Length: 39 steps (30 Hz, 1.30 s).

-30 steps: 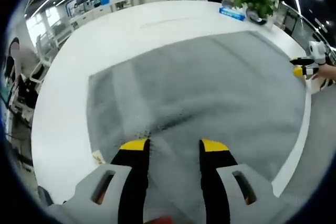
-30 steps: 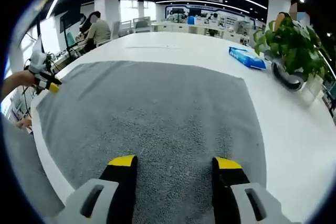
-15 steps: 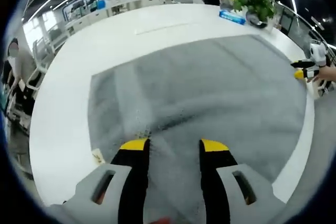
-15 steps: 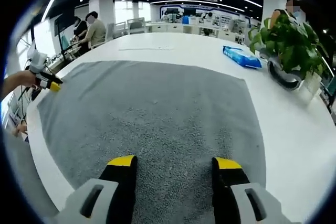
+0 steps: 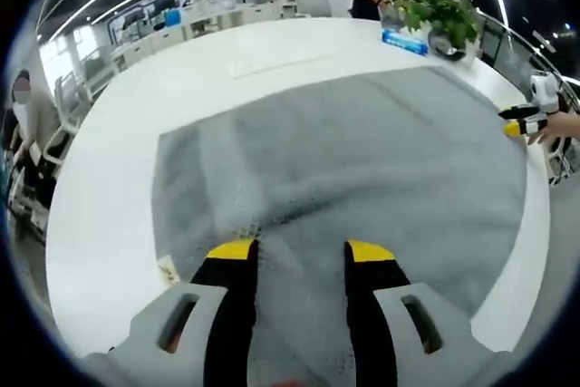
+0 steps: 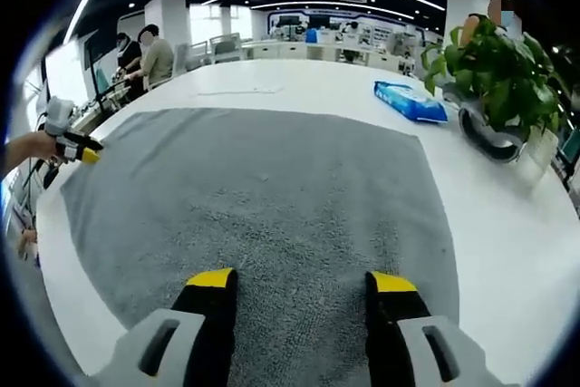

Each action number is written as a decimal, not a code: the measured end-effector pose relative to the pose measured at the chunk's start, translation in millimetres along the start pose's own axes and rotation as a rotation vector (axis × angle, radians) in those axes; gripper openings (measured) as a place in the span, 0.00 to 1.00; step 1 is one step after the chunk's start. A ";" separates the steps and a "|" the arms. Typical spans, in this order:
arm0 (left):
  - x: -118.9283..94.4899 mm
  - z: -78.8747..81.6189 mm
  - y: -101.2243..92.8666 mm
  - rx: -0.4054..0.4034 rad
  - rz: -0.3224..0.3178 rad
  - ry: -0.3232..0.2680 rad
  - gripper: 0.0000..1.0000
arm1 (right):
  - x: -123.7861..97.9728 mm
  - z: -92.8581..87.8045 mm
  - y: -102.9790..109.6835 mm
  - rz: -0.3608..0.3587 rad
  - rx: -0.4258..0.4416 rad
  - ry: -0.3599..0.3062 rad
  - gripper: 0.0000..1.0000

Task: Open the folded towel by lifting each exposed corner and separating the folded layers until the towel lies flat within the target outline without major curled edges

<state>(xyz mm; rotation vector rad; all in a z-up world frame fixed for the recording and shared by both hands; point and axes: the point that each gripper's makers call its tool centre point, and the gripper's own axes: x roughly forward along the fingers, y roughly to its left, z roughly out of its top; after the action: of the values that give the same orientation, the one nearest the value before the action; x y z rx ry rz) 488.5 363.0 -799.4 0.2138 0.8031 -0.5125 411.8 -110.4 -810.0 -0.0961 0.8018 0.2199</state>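
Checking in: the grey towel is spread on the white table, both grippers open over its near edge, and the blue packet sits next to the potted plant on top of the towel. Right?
Not quite. The blue packet and potted plant sit on the bare white table, past the grey towel, not on it; the right gripper view shows this. The rest holds: left gripper and right gripper are open over the near edge.
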 end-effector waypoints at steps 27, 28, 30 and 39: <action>-80.3 51.8 -81.7 -0.111 -0.003 -0.328 0.50 | -95.2 65.0 43.1 0.104 0.080 -0.390 0.66; -84.9 51.6 -87.0 -0.115 -0.005 -0.344 0.51 | -99.7 65.3 45.2 0.107 0.072 -0.401 0.68; -95.1 49.7 -100.8 -0.122 -0.010 -0.361 0.53 | -109.8 66.4 49.1 0.109 0.045 -0.427 0.71; -123.8 40.3 -150.7 -0.149 0.012 -0.463 0.68 | -144.6 68.8 41.8 0.084 -0.008 -0.512 0.77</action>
<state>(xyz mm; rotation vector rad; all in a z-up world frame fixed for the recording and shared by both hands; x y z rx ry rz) 364.5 262.9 -680.0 -0.0399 0.3846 -0.4650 352.9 -81.1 -658.1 -0.0108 0.2956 0.3112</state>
